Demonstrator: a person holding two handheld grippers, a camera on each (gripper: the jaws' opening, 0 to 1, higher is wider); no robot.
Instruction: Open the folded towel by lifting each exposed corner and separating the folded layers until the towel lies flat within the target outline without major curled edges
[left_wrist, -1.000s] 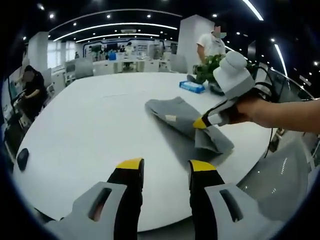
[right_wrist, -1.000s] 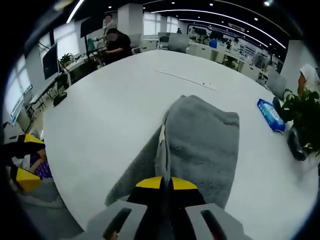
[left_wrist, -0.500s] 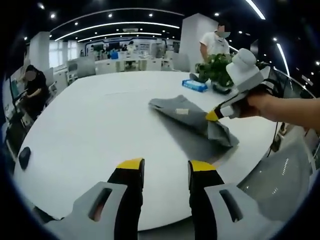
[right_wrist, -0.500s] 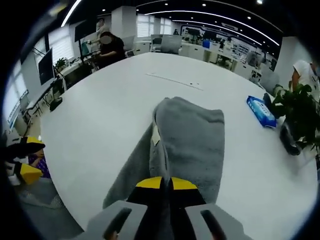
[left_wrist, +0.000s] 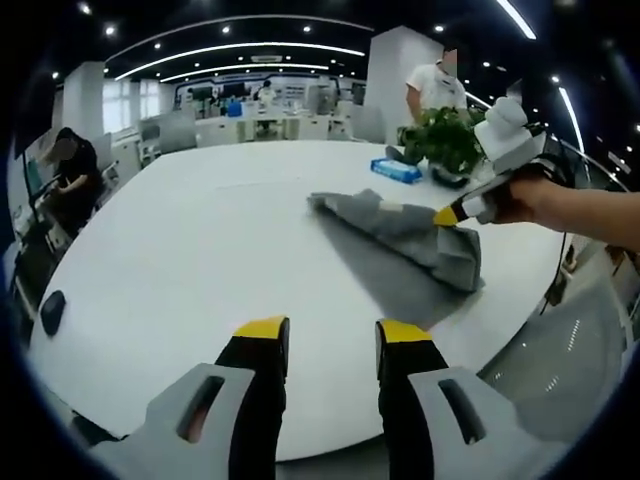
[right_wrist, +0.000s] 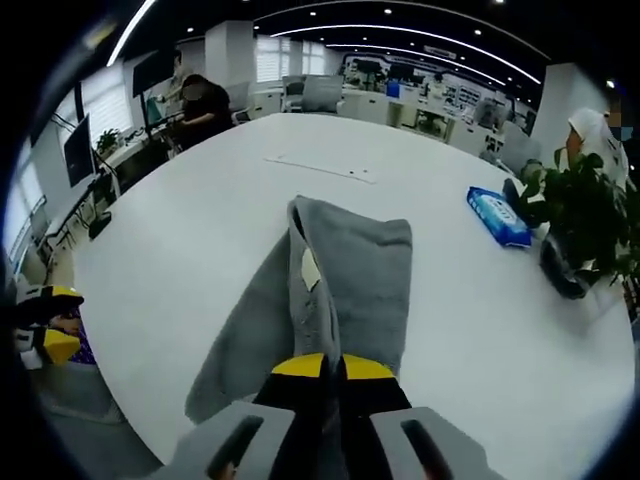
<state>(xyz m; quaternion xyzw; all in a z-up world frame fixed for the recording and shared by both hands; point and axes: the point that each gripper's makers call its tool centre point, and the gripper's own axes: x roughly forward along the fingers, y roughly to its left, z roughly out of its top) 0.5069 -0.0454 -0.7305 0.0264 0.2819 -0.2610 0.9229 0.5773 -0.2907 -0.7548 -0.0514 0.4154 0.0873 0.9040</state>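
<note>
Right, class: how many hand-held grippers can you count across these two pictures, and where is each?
2. The left hand-held gripper hangs open over the near table edge. The right hand-held gripper is shut on the grey towel, lifting its edge.

Open-plan office: rows of desks (left_wrist: 250, 125), monitor (right_wrist: 78, 150), strip ceiling lights (left_wrist: 230, 50), seated worker (right_wrist: 205, 105).
</note>
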